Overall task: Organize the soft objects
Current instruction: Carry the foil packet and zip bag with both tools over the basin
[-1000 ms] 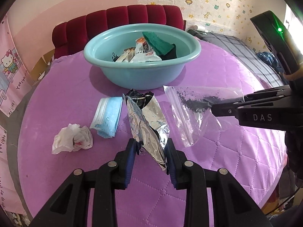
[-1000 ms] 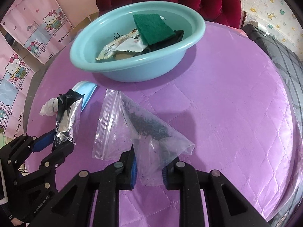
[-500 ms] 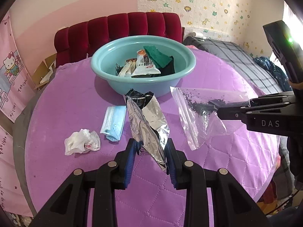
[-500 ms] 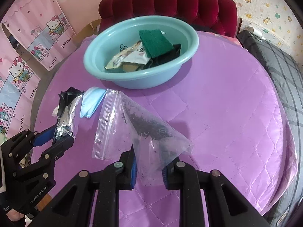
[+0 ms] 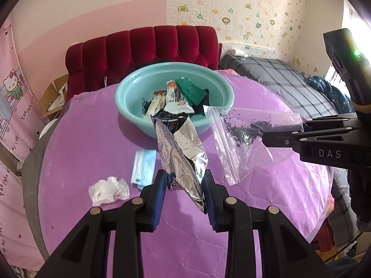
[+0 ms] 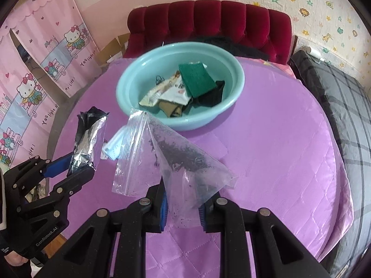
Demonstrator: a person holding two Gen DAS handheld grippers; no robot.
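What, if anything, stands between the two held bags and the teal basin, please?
Nothing visible does: the foil bag and zip bag hang above bare purple cloth, with the basin just ahead, open-topped.

Both wrist views high, facing basin (image 5: 174, 88), shared purple table (image 6: 278, 139)

The surface (image 5: 97, 139) is purple with stitched squares. The bowl (image 5: 215, 85) is light blue-green. The sponge (image 6: 196, 80) is dark green. The mask (image 5: 143, 165) is blue. The bag (image 5: 183, 153) is shiny silver.
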